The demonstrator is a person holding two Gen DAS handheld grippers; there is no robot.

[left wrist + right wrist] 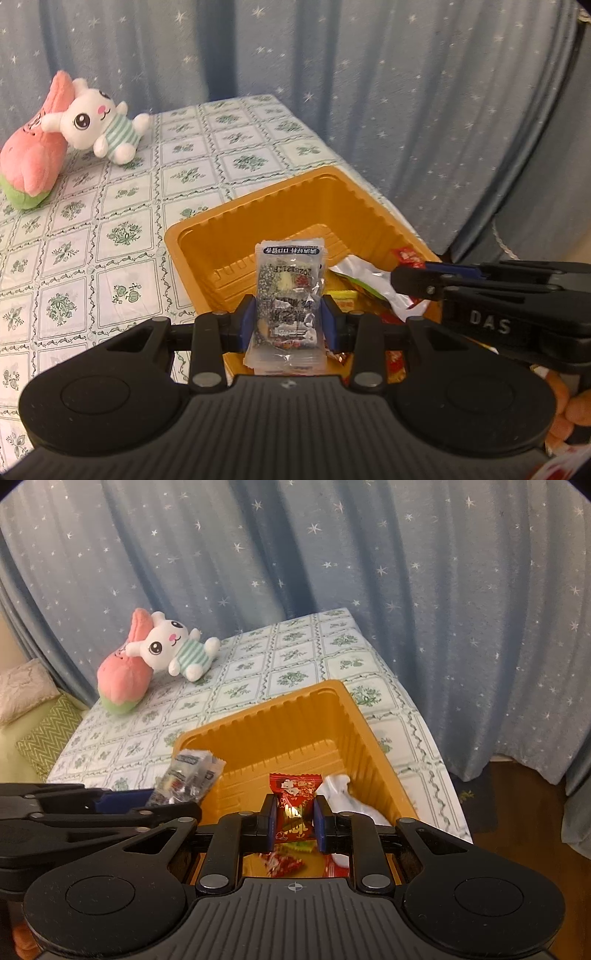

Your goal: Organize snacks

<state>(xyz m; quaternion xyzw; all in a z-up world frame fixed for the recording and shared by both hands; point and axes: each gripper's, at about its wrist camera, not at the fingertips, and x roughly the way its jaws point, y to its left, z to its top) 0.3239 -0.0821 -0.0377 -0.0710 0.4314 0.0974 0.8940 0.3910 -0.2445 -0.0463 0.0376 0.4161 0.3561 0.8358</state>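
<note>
Tongs (289,321) clamping packet (290,291) above tray (266,218)

This is a home, most likely a living room or bedroom. A table under a green floral-tile tablecloth (295,664) stretches ahead of the claws, backed by blue star-print curtains (406,572) hanging in folds. Far ahead and to the left, a white bunny plush (173,648) leans on a pink plush toy (122,683). Left of the table, below its edge, lie a green zigzag cushion (50,734) and a beige cushion (22,690). Wooden flooring (517,812) shows on the right.
</note>
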